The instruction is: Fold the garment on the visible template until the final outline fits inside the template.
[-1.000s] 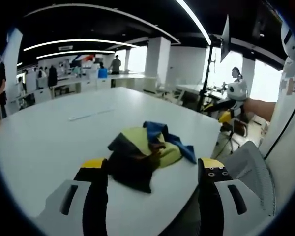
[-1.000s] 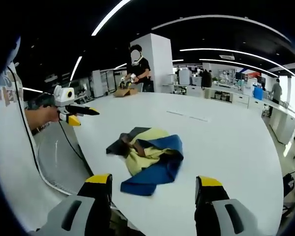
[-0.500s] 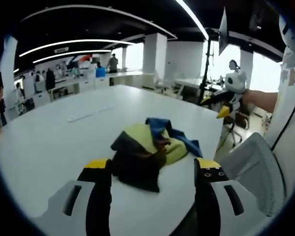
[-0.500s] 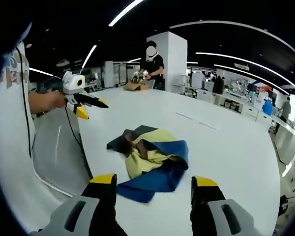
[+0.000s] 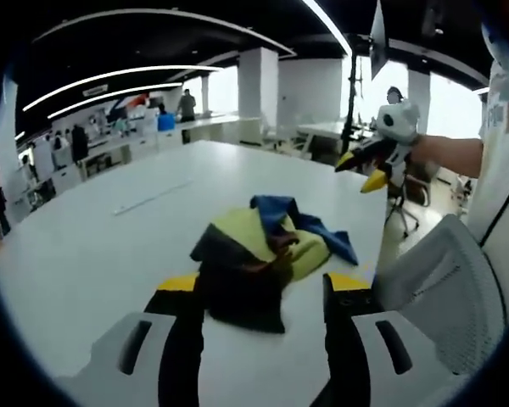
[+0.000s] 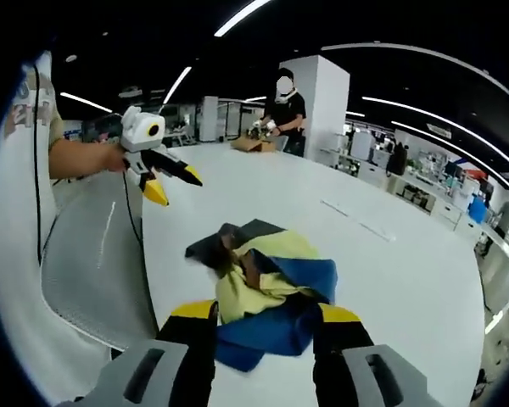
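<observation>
While the garment lies crumpled in a heap on the white table, no fold is yet begun; the step in hand looks like the approach, with both grippers closing on the pile from opposite sides. No template outline is discernible on the tabletop around the cloth.

Left gripper: jaws apart, nothing between them, the dark and yellow-green near edge of the heap sitting just ahead of the tips and between their lines. Right gripper: jaws apart, empty, the blue edge of the heap at or just past the tips; contact cannot be judged.

In the left gripper view the right gripper appears raised at the upper right, above the table edge. In the right gripper view the left gripper shows held in a hand at upper left, yellow tips parted, well apart from the cloth.

Judgement: next move calls for pinching separate edges or corners and spreading the garment flat before any folding. A grey mesh chair stands at the table edge beside the heap.
</observation>
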A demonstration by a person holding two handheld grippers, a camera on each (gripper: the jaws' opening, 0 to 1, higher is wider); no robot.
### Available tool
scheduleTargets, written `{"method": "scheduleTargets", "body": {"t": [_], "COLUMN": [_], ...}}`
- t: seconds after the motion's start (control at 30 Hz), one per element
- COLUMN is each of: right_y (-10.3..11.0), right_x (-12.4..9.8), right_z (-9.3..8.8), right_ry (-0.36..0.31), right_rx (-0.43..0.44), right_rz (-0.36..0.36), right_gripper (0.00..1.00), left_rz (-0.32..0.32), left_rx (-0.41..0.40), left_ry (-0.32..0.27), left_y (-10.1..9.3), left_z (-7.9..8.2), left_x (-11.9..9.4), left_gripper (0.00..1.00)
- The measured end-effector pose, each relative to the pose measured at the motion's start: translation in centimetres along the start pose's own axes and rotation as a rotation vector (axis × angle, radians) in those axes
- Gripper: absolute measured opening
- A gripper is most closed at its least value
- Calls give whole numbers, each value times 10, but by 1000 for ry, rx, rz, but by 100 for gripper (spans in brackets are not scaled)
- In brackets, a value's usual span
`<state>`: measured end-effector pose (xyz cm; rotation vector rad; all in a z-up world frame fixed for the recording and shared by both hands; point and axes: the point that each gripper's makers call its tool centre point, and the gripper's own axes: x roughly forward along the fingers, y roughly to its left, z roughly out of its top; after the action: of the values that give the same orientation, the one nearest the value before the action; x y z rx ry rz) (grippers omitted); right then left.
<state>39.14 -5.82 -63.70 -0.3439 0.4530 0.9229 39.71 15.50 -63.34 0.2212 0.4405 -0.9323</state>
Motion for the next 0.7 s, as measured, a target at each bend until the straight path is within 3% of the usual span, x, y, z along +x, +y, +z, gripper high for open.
{"method": "scheduleTargets", "body": {"t": [0.3, 0.43, 0.7], "right_y": [-2, -1, -3], "right_x": [20, 26, 39], "right_z": [3, 6, 3], "right_ry": [31, 33, 60], "right_rx": [-78, -89, -109], "right_rz": [26, 39, 56], "right_gripper": [35, 33, 29], "left_rz": [3, 3, -11], "left_rx": [126, 226, 310], "left_ry": [62, 110, 127], "left_y": [8, 10, 12], "left_z": [-8, -14, -16], "left_x": [16, 25, 41], "left_gripper": [43, 37, 23]}}
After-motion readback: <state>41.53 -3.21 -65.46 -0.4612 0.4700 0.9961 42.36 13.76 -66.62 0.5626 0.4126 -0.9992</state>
